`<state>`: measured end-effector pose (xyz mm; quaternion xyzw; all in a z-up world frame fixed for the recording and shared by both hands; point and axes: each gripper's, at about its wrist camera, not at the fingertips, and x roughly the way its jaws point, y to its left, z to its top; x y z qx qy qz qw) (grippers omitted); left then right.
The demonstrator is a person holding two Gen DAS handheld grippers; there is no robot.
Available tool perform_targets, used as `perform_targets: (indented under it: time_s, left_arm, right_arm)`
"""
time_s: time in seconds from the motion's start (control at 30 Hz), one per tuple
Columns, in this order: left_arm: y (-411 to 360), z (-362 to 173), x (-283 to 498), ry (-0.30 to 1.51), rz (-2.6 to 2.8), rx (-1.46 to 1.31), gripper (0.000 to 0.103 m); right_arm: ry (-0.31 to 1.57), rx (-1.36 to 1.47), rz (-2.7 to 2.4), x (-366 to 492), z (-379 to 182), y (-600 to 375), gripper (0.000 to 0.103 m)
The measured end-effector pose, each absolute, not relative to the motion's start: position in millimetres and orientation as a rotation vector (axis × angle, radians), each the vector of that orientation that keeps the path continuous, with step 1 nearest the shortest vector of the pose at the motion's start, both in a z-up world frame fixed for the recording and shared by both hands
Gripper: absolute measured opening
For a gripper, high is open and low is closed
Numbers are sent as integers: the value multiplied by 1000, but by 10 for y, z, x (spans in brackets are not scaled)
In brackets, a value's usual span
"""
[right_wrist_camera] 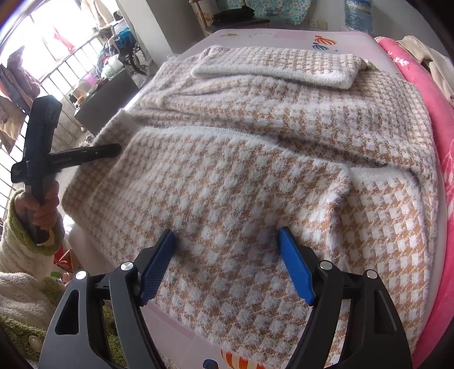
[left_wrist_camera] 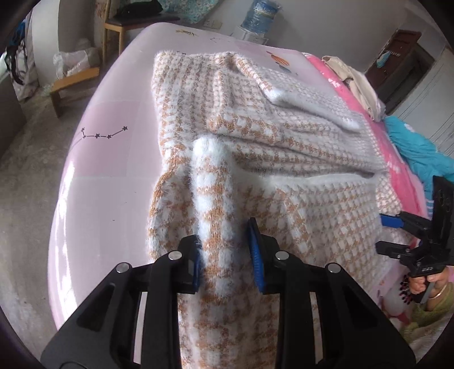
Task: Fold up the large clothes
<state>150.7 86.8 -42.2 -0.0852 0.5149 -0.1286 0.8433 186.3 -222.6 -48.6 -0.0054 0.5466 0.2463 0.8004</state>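
Note:
A fuzzy tan-and-white houndstooth sweater (left_wrist_camera: 312,159) lies spread over the pink bed (left_wrist_camera: 113,159), one sleeve folded across its far end. In the left wrist view my left gripper (left_wrist_camera: 225,244) is shut on a raised fold of the sweater's left edge, blue pads pressing both sides. From the right wrist view the left gripper (right_wrist_camera: 107,150) shows at the sweater's left edge, held by a hand in a green-cuffed sleeve. My right gripper (right_wrist_camera: 227,235) hovers open over the near part of the sweater (right_wrist_camera: 241,176), nothing between its fingers. The right gripper (left_wrist_camera: 383,232) also appears at the far right of the left wrist view.
A pink blanket (right_wrist_camera: 425,93) and a blue garment (left_wrist_camera: 420,147) lie along the bed's right side, with beige clothes (left_wrist_camera: 351,82) beyond. A wooden chair (left_wrist_camera: 119,25) and low bench (left_wrist_camera: 73,82) stand off the bed's far left. A window railing (right_wrist_camera: 56,73) is at the left.

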Motion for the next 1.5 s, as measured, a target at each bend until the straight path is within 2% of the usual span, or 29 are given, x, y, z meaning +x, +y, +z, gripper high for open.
perform_targets:
  time_s: [0.13,0.3,0.43,0.53,0.73,0.83,1.0,1.13,1.3,1.5]
  left_arm:
    - [567,-388,1442,1064,-135,12,27]
    - [494,-351,1450,1059,-70,68,27]
    - [473,-345,1463,1064,-48,76,27]
    - [456,-353,1446,1067,-39,77,27]
    - [403,-357,1487,1078,-30,70,27]
    - [436,-356,1487,1085,-33,50,27]
    - [461,-356,1488,1088,-35,47,27]
    - [459,-362,1485,1088,-34,48,27]
    - [455,-355,1488,1087,-33,46,27]
    - [472,-360,1498,1094,-39,36,27]
  right_arm:
    - [1144,28,506,1800,-382,-2415,73]
    - [1054,98,362,1843,-99,-3010,68]
    - [1029,191,281,2007,-50,-3424,56]
    - [1052,215,260,2167,-168,-3526,48]
    - [1111,244,246,2393,-440,-3670,43]
    - [1149,284,251,2408,-541,-3726,38]
    - [1207,277,285,2194,-549,-3690,37]
    - [1220,149,286,2071,-475,-3522,25]
    - [1209,45,248,2147,-484,-3321,24]
    - [1220,50,219,2185,-491,-3318,24]
